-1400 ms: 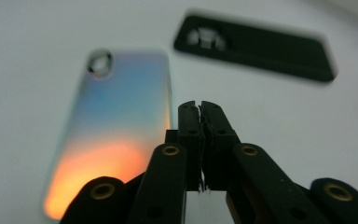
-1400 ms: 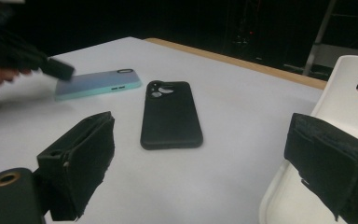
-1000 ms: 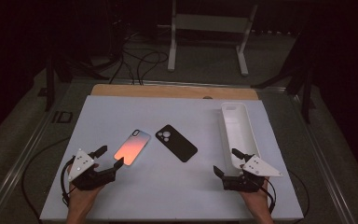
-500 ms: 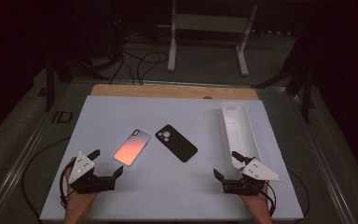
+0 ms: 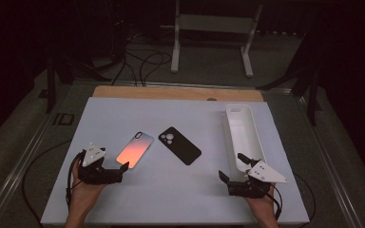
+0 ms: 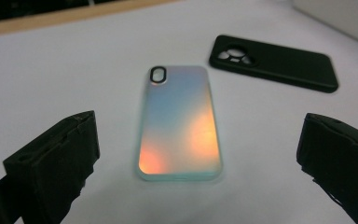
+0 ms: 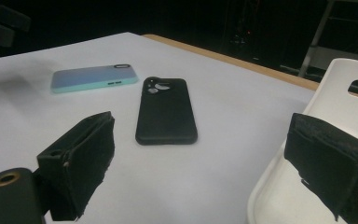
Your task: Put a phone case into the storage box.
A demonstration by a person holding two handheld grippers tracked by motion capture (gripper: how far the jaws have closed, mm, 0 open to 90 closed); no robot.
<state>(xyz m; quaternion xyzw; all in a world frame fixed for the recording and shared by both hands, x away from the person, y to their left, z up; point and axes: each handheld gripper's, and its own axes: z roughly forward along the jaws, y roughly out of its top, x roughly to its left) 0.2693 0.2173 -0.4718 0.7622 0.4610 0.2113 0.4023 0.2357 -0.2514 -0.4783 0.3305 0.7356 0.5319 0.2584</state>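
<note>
Iridescent phone case (image 6: 179, 123) lies free at twelve o'clock of the wide-open left hand-held gripper (image 6: 198, 154), which has just been opening; next, probably regrasping it.

The iridescent phone case (image 6: 179, 123) shimmers from pale blue-lilac at its camera end to orange and pink at the near end, with a mint-green rim and a black ring around the camera cutout. In the right gripper view its side (image 7: 93, 78) reads light blue over teal. The black phone case (image 5: 179, 145) is plain matte black, unpatterned, with glossy dark camera openings. The tray (image 5: 243, 135) is plain white. The worktop (image 5: 171, 190) is a pale lavender-white sheet with a tan wooden strip along its far edge. The left tongs (image 5: 125, 167) and right tongs (image 5: 231, 166) are black, each topped by a light grey plate.
</note>
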